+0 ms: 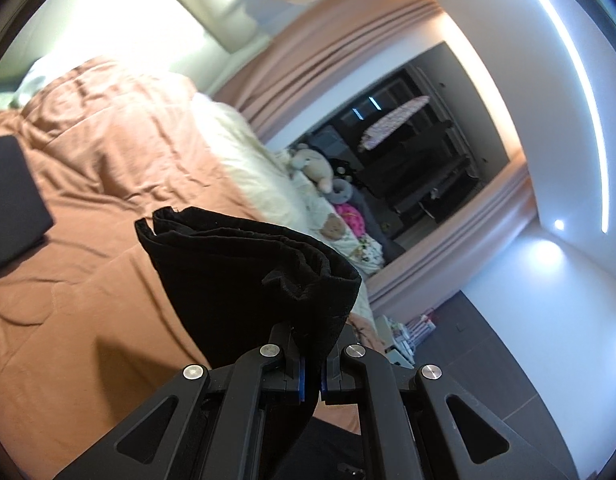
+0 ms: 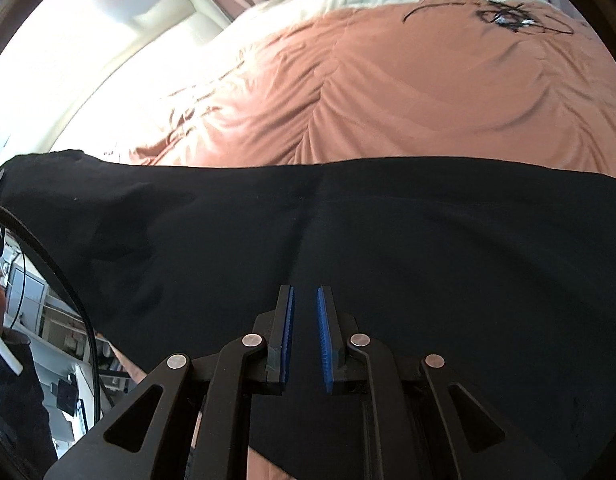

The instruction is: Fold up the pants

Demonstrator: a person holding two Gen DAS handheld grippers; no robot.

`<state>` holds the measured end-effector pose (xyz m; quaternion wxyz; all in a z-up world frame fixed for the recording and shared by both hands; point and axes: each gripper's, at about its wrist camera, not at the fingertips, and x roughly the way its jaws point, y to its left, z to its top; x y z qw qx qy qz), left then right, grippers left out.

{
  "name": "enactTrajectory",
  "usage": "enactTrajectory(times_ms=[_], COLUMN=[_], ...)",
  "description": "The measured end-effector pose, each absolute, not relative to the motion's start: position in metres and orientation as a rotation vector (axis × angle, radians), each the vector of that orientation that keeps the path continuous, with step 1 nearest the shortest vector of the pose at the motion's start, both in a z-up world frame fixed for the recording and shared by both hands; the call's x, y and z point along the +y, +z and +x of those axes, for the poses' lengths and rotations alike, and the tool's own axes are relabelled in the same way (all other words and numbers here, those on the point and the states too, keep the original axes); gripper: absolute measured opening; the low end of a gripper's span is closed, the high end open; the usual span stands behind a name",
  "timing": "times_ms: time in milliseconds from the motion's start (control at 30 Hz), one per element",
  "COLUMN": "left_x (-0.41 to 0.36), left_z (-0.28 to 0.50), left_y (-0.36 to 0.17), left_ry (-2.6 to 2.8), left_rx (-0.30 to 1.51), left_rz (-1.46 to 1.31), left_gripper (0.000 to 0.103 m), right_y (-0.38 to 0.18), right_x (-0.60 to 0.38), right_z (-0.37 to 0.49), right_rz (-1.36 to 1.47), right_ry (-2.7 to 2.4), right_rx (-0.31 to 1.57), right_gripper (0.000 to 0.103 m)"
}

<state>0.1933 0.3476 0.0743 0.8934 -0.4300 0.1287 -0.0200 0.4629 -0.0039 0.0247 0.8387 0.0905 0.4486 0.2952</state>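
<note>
L grip (image 1: 312, 364): your jaws were clamped on black pants (image 1: 251, 276), bunched fabric lifted over the bed (image 1: 107, 168).
R grip (image 2: 305, 336): your jaws stood apart, nothing btwn pads, above pants (image 2: 388, 240) spread on orange duvet (image 2: 388, 92).

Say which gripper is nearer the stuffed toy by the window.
Left. The left gripper, shut on the pants, points toward the toy; the right gripper hangs open above the pants, toy unseen.
</note>
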Motion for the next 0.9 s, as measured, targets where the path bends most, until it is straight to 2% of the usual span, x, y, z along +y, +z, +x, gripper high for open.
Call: enactTrajectory(times_ms=[67, 133, 267, 333, 500, 900], left_x=[0.337, 0.324, 0.303, 0.291, 0.262, 0.186], left_z=[0.198, 0.205, 0.214, 0.220, 0.231, 0.266], left_y=[0.086, 0.099, 0.119, 0.130, 0.155, 0.199], left_ry=[-0.057, -0.072, -0.109, -0.130, -0.171, -0.273], left_rx=[0.269, 0.276, 0.278, 0.276, 0.280, 0.314], left_rz=[-0.872, -0.846, -0.808, -0.790, -0.747, -0.649], left_gripper=[0.004, 0.004, 0.004, 0.004, 0.004, 0.004], right_y=[0.030, 0.035, 0.045, 0.049, 0.053, 0.050], right_x=[-0.019, -0.034, -0.060, -0.072, -0.101, -0.178], right_z=[0.452, 0.441, 0.419, 0.406, 0.385, 0.347], right_rz=[0.217, 0.233, 0.248, 0.249, 0.283, 0.392], right_ry=[0.625, 0.616, 0.611, 0.613, 0.620, 0.549], right_rx=[0.921, 0.888, 0.838, 0.817, 0.783, 0.719], right_gripper=[0.028, 0.051, 0.060, 0.072, 0.080, 0.080])
